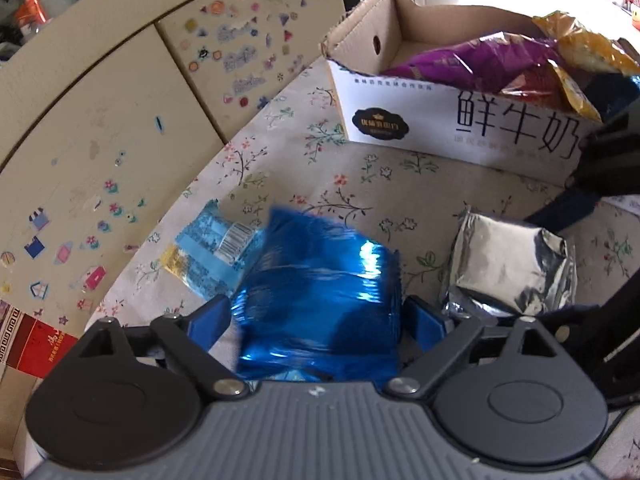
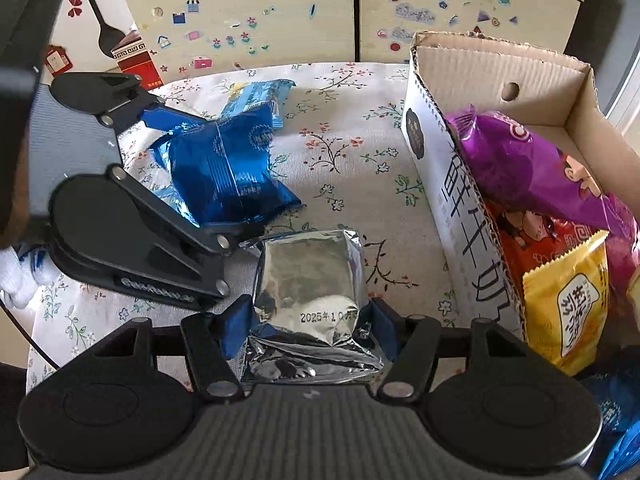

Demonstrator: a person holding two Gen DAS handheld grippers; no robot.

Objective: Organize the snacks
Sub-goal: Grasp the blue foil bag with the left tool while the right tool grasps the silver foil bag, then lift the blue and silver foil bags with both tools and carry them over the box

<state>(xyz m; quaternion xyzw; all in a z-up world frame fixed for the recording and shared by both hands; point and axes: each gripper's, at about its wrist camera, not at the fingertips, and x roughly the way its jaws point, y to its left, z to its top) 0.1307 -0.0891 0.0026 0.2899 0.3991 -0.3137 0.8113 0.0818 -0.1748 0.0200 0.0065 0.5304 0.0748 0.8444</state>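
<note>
My left gripper is shut on a shiny blue snack packet, which also shows in the right wrist view just above the floral tablecloth. My right gripper is shut on a silver foil packet, seen in the left wrist view too. A light-blue packet lies on the cloth behind the blue one. A white cardboard box holds purple, red and yellow snack bags.
The floral tablecloth covers the surface. A cream cabinet with stickers stands behind it. The box sits at the right, close to my right gripper. More blue packets lie at the lower right edge.
</note>
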